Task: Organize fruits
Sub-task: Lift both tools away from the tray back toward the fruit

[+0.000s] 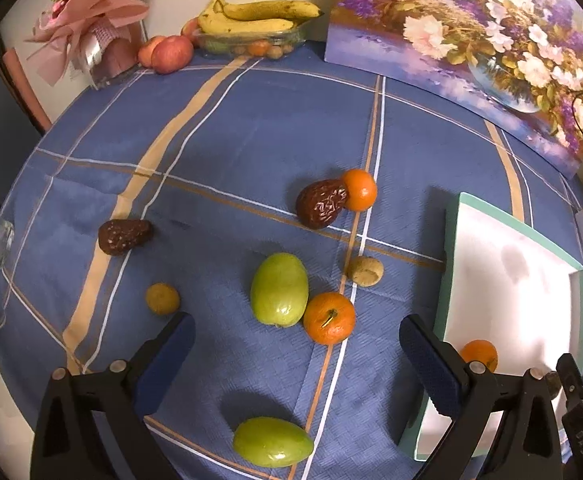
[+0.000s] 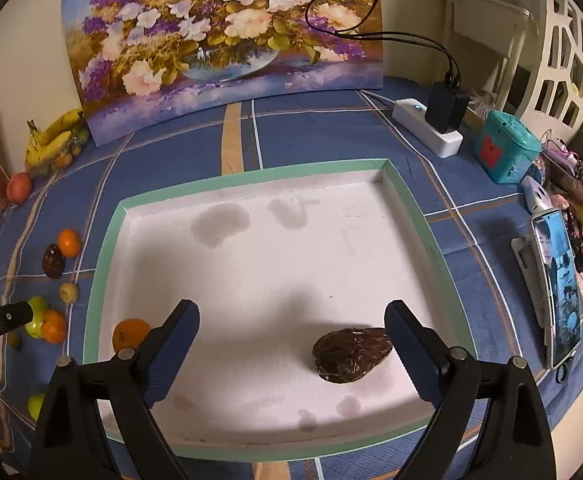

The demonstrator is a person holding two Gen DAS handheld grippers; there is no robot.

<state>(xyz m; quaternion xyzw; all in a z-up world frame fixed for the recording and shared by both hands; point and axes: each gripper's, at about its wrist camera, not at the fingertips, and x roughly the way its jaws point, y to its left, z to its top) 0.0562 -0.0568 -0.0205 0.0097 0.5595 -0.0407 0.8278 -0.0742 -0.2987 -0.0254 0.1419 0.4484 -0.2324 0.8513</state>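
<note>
My left gripper (image 1: 295, 364) is open and empty above the blue checked cloth. Between its fingers lie a green fruit (image 1: 279, 289) touching an orange (image 1: 329, 318), and a second green fruit (image 1: 271, 442) nearer. Further off are a brown wrinkled fruit (image 1: 322, 207) against another orange (image 1: 358, 190), a dark fruit (image 1: 123, 236) and two small tan fruits (image 1: 162, 298) (image 1: 365, 271). My right gripper (image 2: 291, 350) is open over the white tray (image 2: 411, 196), with a dark brown fruit (image 2: 351, 354) lying just inside its right finger. An orange (image 2: 130, 334) sits in the tray's left corner.
A flower painting (image 2: 227, 40) leans at the back. A bowl of bananas (image 1: 251, 24) and apples (image 1: 171, 54) stand at the far edge. A power strip (image 2: 427, 128), teal box (image 2: 505, 152) and phone (image 2: 557, 284) lie right of the tray.
</note>
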